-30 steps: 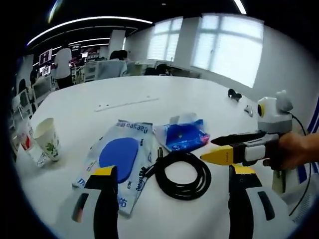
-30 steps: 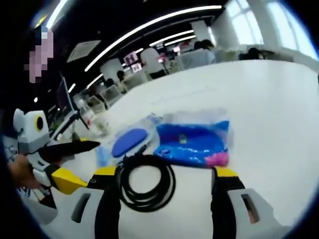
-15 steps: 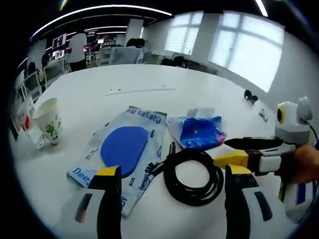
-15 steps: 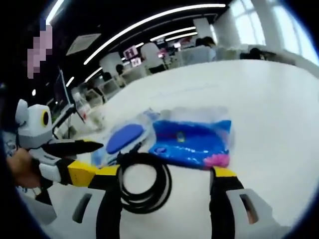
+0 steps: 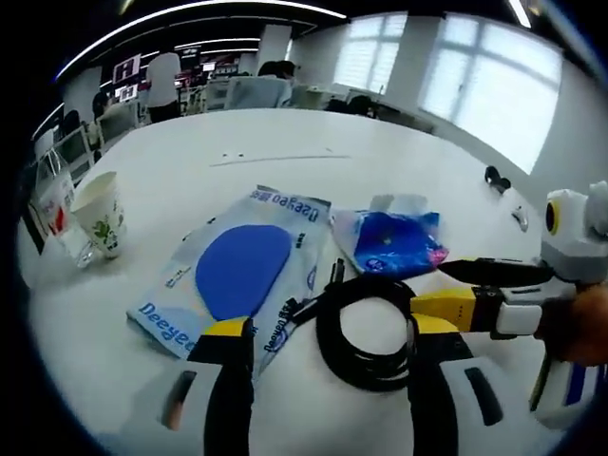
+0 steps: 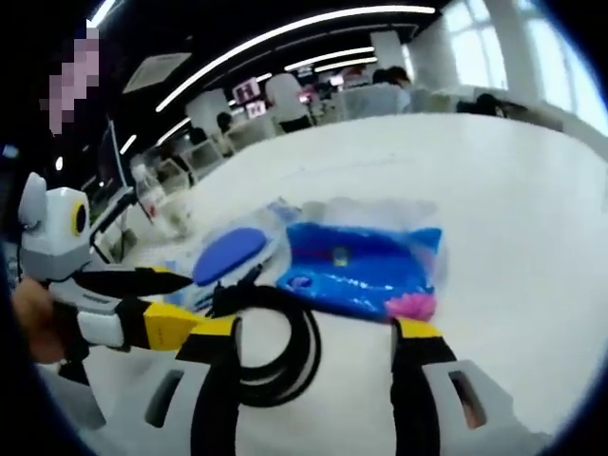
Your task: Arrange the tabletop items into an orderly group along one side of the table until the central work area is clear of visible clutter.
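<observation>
White desk [image 5: 285, 142] is carrying a loose cluster of items near its middle. Lying closest to both cameras is a coiled black cable [image 5: 366, 328], its plug end pointing toward a flat clear packet [image 5: 242, 275] beside it. The packet is holding a blue oval pad, and blue lettering along its edges is reading "Dee…" at one end; the rest is appearing upside down and is too distorted to read for sure. Just beyond the cable, a crumpled blue bag [image 5: 391, 242] with a pink patch is sitting touching the packet's corner. In the right gripper view, the bag [image 6: 366, 266] is lying ahead between the jaws, with the cable [image 6: 275, 332] nearer and the packet [image 6: 228, 256] off to the left.

Well apart, near the desk's edge, a paper cup [image 5: 100, 214] printed with green leaves is standing upright next to a clear bottle [image 5: 57, 214] with a red label whose text is too small to read.

The left hand-held gripper [image 5: 323, 332] is hovering with its yellow-tipped jaws spread wide on either side of the cable coil, gripping nothing. The right hand-held gripper [image 6: 309, 332] is likewise gaping wide, one jaw over the coil's edge, empty. In the left gripper view it [image 5: 456, 290] is coming in from the right, jaws parted beside the coil.

People are standing among desks and screens in the background.
</observation>
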A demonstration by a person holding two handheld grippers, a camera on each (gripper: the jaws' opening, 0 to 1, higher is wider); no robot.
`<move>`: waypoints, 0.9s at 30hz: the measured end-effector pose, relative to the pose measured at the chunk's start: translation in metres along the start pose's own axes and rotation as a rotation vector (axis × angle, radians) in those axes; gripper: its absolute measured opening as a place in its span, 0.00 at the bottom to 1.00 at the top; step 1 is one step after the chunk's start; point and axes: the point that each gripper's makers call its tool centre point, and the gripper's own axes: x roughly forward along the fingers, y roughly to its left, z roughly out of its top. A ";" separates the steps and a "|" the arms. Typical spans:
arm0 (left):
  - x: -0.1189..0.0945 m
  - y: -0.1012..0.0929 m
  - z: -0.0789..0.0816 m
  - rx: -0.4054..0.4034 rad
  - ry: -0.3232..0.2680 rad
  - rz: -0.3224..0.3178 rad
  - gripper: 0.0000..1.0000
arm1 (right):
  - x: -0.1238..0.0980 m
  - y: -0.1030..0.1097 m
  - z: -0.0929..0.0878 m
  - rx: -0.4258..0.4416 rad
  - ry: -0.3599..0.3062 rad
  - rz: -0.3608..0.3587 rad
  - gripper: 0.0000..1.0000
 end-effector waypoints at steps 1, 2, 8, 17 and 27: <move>0.002 0.000 0.000 0.005 0.006 0.008 0.57 | 0.000 0.002 0.001 -0.009 -0.001 0.001 0.59; 0.002 0.000 -0.002 0.014 0.021 0.020 0.56 | 0.001 0.003 0.001 -0.024 0.000 -0.002 0.59; 0.003 -0.005 -0.005 0.023 0.049 0.045 0.48 | 0.005 0.005 0.001 -0.053 0.024 -0.017 0.54; 0.005 -0.006 -0.020 -0.012 0.102 0.040 0.38 | 0.013 0.017 -0.006 -0.102 0.050 -0.001 0.43; 0.013 -0.004 -0.022 -0.078 0.124 0.048 0.31 | 0.017 0.018 -0.012 -0.116 0.088 -0.015 0.33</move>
